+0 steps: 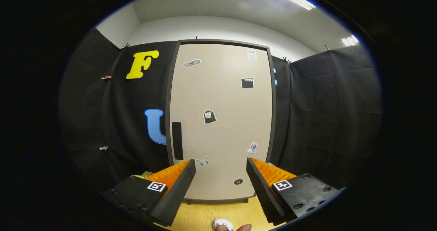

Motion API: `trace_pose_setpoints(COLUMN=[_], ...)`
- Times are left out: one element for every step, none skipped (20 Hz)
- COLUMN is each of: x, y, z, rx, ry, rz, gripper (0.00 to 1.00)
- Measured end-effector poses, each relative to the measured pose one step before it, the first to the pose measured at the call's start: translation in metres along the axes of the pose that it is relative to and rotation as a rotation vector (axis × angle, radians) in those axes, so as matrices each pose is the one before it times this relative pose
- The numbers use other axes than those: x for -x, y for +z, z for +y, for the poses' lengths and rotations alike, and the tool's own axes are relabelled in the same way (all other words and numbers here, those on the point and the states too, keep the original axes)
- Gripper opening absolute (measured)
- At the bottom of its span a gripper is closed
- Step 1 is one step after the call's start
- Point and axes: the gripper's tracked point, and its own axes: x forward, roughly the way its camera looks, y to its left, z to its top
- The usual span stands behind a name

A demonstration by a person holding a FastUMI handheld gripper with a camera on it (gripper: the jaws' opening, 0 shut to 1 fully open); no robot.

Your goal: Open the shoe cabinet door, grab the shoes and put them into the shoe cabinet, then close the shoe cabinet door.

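One door, shut flush in its dark frame, fronts the shoe cabinet, which stands upright on the wooden floor against the black cloth wall, straight ahead of the gripper and beyond its fingertips. The gripper's fingers are spread wide with nothing between them; the lower part of the door shows through the gap. The sensible place to take hold is the dark vertical handle, a narrow slot or bar set low on the door's left edge, slightly left of and above the left fingertip. With the handle on that side, the hinges are probably on the right, so the door should swing out and to the right. The panel looks like rigid, smooth laminate, so it will not flex, but a flat face gives the pads no purchase; only the handle can be pinched or hooked. Whether it is recessed or raised cannot be told. A door this tall probably swings lightly, though a catch may resist at first. Small stickers dot the panel. Near the bottom, nearer than the fingers, a white rounded thing peeks in, possibly a shoe's toe; shoes should be light, soft and easily squeezed.
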Motion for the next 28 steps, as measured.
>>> trace_pose_setpoints(x=[-0.00242, -0.00226, -0.00262, -0.00386, -0.0036, -0.0055, -0.00457, -0.0051, -0.00416, -0.00849, -0.00721, -0.00888, -0.00941, -0.01021, -0.01109, -0.00886, -0.01064, -0.0114, -0.01086, -0.01045, -0.00908, -0.00927, -0.00862, -0.00552, -0.0063, -0.00491, -0.00481, -0.00288], y=[0.00144, 0.00018, 0.00037, 0.00079, 0.00021, 0.00063, 0.00038, 0.00115, -0.00039, -0.00002, -0.00139, -0.00302, -0.00396, -0.00392, -0.00534, -0.00483, -0.00343, -0.00265, -0.00388, -0.00456, -0.00553, -0.00463, -0.0054, -0.00363, -0.00347, -0.00265, -0.0035, -0.00084], z=[0.00458, 0.00599, 0.00759, 0.0093, 0.00724, 0.00584, 0.00785, 0.01157, 0.00766, 0.00777, 0.00593, 0.00714, 0.00617, 0.00479, 0.00488, 0.00389, 0.00149, 0.0006, -0.00057, 0.00215, 0.00108, 0.0012, 0.00015, 0.00191, 0.00062, 0.00288, 0.00201, 0.00053], rx=[-0.00776, -0.01089, -0.01281, -0.00957, -0.00167, -0.00138, -0.0051, -0.00524, 0.00027, 0.00531, 0.00624, 0.00557, 0.00226, 0.00349, 0.0021, 0.0023, 0.00711, 0.01276, 0.01469, 0.01214, 0.0085, 0.00408, -0.00165, -0.00811, -0.00953, -0.01695, -0.01466, -0.00936], ry=[0.00478, 0.00638, 0.01062, 0.01343, 0.00808, 0.00254, 0.00894, 0.01561, 0.00858, 0.00618, 0.00483, 0.00351, 0.00129, 0.00046, 0.00189, 0.00068, -0.00492, -0.0086, -0.00795, -0.00114, -0.00084, -0.00203, -0.00564, 0.00307, -0.00341, 0.00911, 0.00207, -0.00428], rz=[-0.00047, 0.00272, 0.00355, 0.00289, 0.00237, -0.0012, -0.00058, -0.00245, -0.00162, -0.00188, 0.00111, 0.00446, 0.0057, 0.00524, 0.01041, 0.00639, 0.00122, -0.00422, -0.00291, 0.00091, 0.0066, 0.00613, 0.01097, 0.00738, 0.00937, 0.01153, 0.00711, -0.00004], gripper=[0.97, 0.97, 0.97, 0.97, 0.97, 0.97, 0.97, 0.97, 0.97, 0.97, 0.97, 0.97, 0.97, 0.97, 0.97, 0.97, 0.98, 0.98, 0.97, 0.98, 0.97, 0.97, 0.96, 0.93, 0.88, 0.84, 0.78, 0.72])
